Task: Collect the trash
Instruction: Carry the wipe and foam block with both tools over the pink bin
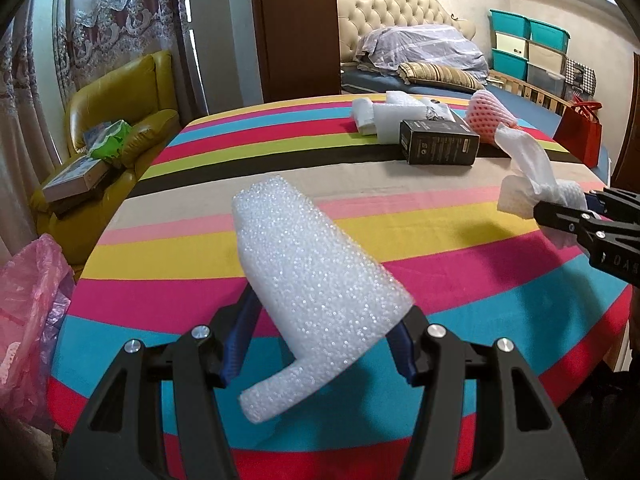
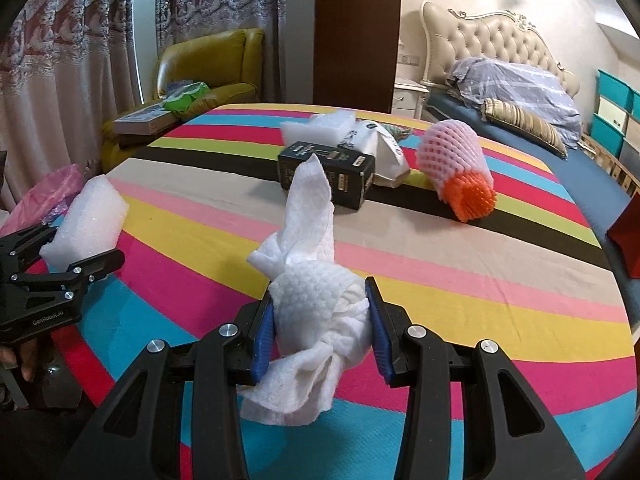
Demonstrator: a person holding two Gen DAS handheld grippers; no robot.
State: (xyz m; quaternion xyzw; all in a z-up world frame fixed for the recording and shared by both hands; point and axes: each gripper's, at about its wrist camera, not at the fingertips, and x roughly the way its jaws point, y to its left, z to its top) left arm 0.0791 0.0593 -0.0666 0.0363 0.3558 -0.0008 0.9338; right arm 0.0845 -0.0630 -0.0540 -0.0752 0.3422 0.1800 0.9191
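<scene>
My left gripper is shut on a white foam block and holds it above the striped table; it also shows in the right wrist view. My right gripper is shut on a crumpled white paper towel, held above the table; the towel also shows in the left wrist view. On the far side of the table lie a black box, white foam wrap, a white bag and a pink foam net over an orange piece.
A pink plastic bag hangs off the table's left edge. A yellow armchair with boxes stands behind on the left. A bed and a red bag are on the right.
</scene>
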